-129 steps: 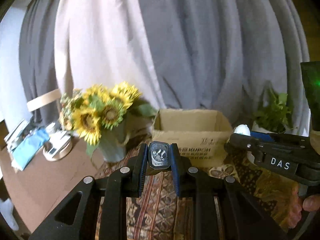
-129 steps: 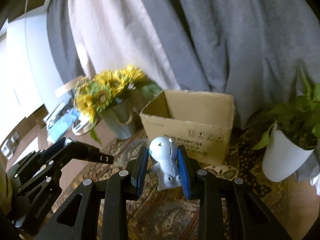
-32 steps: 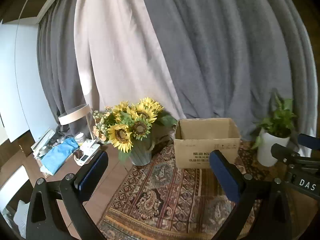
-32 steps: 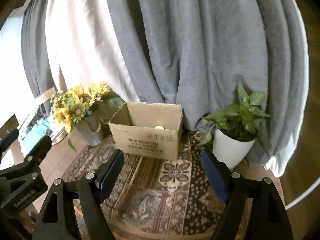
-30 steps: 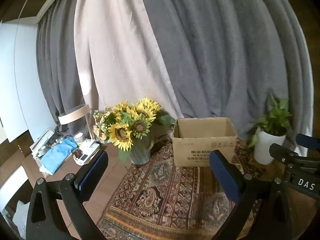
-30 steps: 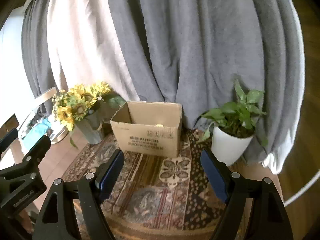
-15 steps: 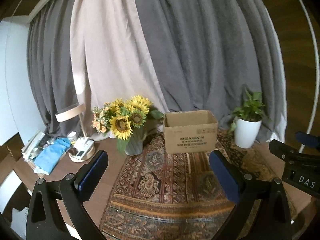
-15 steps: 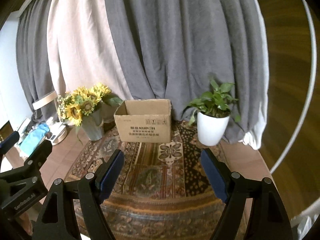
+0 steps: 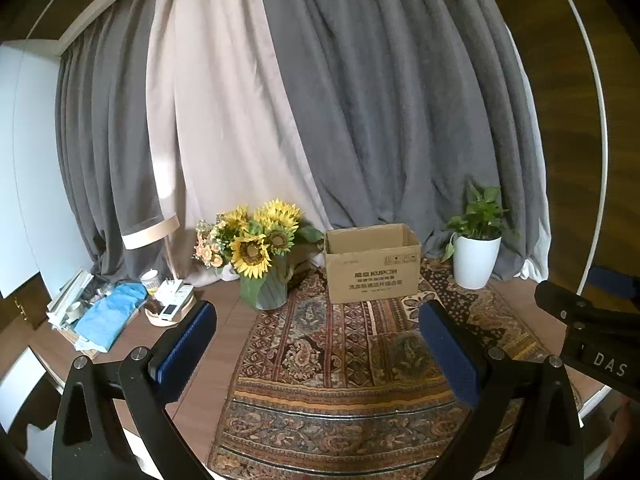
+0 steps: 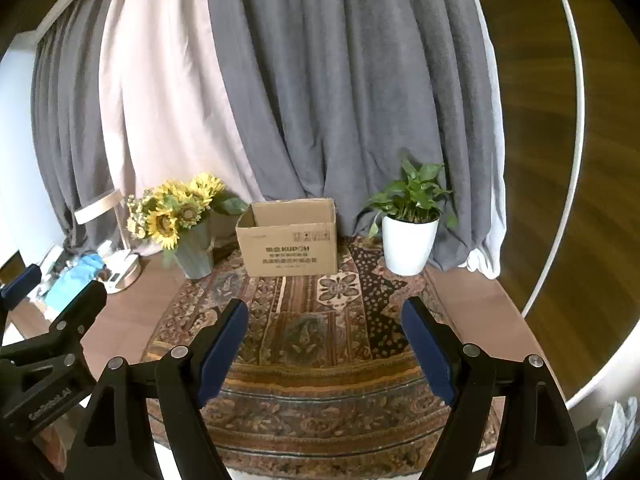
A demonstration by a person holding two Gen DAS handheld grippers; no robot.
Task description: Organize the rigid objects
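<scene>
An open cardboard box (image 9: 372, 266) (image 10: 289, 240) stands at the far side of a patterned rug (image 9: 344, 364) (image 10: 316, 344) on the round table. Its inside is hidden from this low angle. My left gripper (image 9: 318, 316) is open, with nothing between its blue pads, well back from the box. My right gripper (image 10: 325, 312) is open and empty too, at about the same distance. The right gripper's black body (image 9: 588, 336) shows at the right edge of the left wrist view, and the left gripper's body (image 10: 44, 356) shows at the left of the right wrist view.
A vase of sunflowers (image 9: 260, 256) (image 10: 182, 220) stands left of the box. A white pot with a green plant (image 9: 476, 252) (image 10: 410, 236) stands to its right. A lamp (image 9: 154, 232), a blue cloth (image 9: 106, 318) and small items lie at the far left. Grey and beige curtains (image 9: 340, 120) hang behind.
Both grippers have drawn back from the box, so the box, vase and plant look smaller and more rug shows. The small object and the white figurine held several seconds ago are gone from the jaws.
</scene>
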